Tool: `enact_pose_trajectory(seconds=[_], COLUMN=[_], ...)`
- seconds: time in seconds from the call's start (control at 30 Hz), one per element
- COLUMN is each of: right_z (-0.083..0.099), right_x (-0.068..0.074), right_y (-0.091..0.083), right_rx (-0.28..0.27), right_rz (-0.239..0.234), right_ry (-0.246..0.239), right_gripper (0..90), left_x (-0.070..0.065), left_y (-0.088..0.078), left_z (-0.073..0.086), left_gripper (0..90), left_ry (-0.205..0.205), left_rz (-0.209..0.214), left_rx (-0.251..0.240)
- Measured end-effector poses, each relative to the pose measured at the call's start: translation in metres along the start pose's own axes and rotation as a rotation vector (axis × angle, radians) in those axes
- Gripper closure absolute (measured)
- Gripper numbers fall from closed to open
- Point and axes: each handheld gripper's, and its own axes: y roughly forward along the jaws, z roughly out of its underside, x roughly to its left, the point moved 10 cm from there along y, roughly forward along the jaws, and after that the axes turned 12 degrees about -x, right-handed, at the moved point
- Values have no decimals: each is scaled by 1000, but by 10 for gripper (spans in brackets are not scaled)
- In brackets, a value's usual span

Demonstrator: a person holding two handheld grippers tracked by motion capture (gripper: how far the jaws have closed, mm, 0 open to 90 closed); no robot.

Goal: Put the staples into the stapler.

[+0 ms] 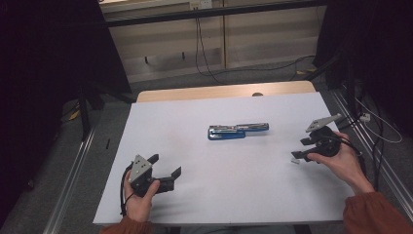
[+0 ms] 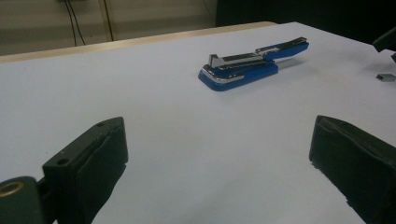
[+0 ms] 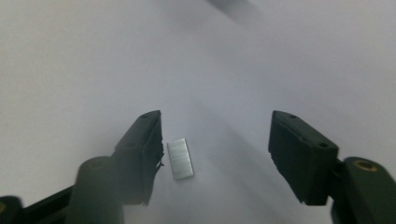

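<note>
Resting nearest you at about seven o'clock on the white worktop, your left tongs sit in your left hand with the jaws spread wide and nothing between them; the grey three-cornered plate rides on top and a black cable loops down beside your wrist. In the left gripper view those two black jaws stand far apart over bare worktop, aimed toward the blue stapler. Over at about four o'clock, your right hand holds the right tongs low over the sheet near its right edge. Their jaws stand partly open, and a small strip of staples lies flat on the worktop between them: in the right gripper view it sits just beside the left-hand jaw, and you cannot tell whether that jaw's pad touches it, while the other jaw is well clear, so nothing is gripped. In the high view the strip is the small pale piece at the tips of those tongs. Farther out, near the middle of the worktop and slightly toward one o'clock, the stapler lies on its base, opened out lengthwise, blue base at the left with the metal magazine along it, and the blue-tipped arm stretched to the right. It is well apart from both tongs. Beyond the white sheet a bare wooden edge of the worktop shows at twelve o'clock, with cables hanging down the wall behind it.
</note>
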Motion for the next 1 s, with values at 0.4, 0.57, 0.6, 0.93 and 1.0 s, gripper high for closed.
enact_pose_trajectory(seconds=[0.4, 0.57, 0.6, 0.93, 1.0], right_z=[14, 17, 16, 20, 20], right_x=[6, 12, 13, 15, 15], right_y=[1, 2, 3, 8, 8], right_rx=[101, 147, 150, 190, 191], right_rz=[-49, -84, -89, -92, -90], right_ry=[-59, -47, -48, -82, -83], right_gripper=[543, 599, 608, 676, 677], left_x=[0, 0, 0, -1, 0], left_y=[1, 1, 2, 1, 2], left_z=[1, 2, 3, 2, 2], left_gripper=[46, 46, 46, 46, 46], left_ry=[3, -3, -3, -2, -7], left_rz=[3, 5, 5, 7, 7], left_rx=[5, 11, 13, 11, 9])
